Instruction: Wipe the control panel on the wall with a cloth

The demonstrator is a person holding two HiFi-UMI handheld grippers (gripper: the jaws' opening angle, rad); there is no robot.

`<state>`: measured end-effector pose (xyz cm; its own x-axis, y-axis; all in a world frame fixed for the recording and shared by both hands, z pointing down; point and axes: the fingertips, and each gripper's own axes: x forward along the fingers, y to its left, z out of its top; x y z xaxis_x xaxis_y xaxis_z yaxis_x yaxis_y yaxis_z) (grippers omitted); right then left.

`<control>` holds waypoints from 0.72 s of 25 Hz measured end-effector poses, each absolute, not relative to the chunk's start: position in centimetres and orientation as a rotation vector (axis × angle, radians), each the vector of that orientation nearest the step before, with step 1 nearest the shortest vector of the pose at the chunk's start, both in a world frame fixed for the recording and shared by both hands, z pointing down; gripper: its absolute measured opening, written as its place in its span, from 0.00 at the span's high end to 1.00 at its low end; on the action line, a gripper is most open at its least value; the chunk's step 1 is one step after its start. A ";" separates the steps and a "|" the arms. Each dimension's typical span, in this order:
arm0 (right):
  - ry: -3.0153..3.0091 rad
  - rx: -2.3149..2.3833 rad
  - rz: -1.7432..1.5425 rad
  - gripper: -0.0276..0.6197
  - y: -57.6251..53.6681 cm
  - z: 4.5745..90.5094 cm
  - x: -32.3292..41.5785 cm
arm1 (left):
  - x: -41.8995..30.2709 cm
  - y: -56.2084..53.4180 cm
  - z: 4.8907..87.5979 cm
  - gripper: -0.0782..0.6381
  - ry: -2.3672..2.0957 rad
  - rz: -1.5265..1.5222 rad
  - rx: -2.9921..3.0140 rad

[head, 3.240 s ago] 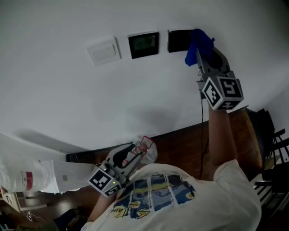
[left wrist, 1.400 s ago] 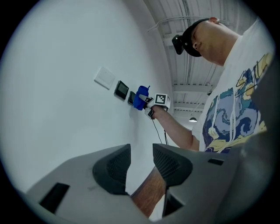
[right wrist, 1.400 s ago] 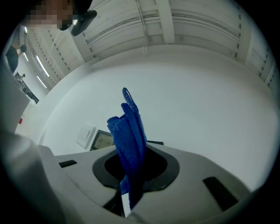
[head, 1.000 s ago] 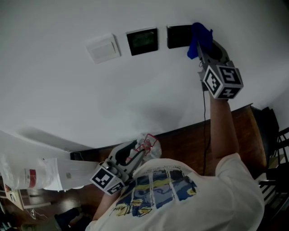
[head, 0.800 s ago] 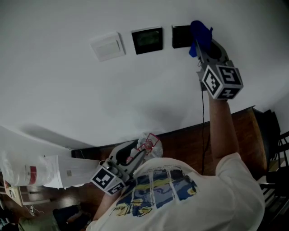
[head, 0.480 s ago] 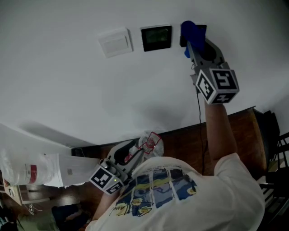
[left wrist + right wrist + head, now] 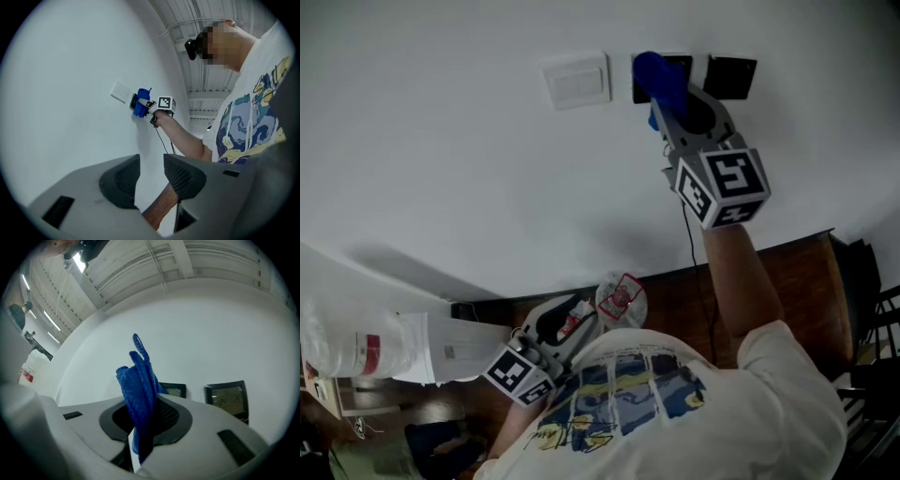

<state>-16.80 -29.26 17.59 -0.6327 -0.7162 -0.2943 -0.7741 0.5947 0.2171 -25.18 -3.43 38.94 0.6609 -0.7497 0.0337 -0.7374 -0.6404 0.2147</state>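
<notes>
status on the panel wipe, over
Right gripper shut on blue cloth, cloth against the middle control panel. Left gripper open, empty, held low. Nothing in the way.

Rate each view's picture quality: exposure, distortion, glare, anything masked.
Head view: dim, underexposed, though the blue cloth stays legible. Left gripper view: heavy fisheye, black corners, mosaic patch upper right. Right gripper view: fisheye too, cloth sharp, ceiling lamp glaring.

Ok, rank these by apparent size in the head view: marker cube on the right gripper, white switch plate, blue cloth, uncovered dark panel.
1. marker cube, though it is nearest the camera.
2. white switch plate and blue cloth: too alike to rank.
3. uncovered dark panel.
</notes>
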 end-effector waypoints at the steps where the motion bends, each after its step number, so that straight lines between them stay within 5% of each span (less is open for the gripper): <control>1: 2.661 -1.227 0.491 0.82 -29.0 17.8 -17.9 | -25.5 -3.2 39.0 0.69 -1.215 -0.085 2.663; 9: 2.693 -1.113 0.482 0.82 -27.4 18.2 -20.2 | -26.2 -2.7 39.3 0.69 -1.211 -0.088 2.649; 18: 2.554 -1.399 0.476 0.82 -29.5 17.5 -6.9 | -23.7 -4.0 39.7 0.69 -1.138 -0.070 2.675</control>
<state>-6.89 -29.46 17.48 -0.5361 -0.7827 -0.3160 -0.8440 0.5027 0.1868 -23.70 -4.00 39.74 0.6968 -0.7157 0.0471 -0.7046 -0.6708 0.2316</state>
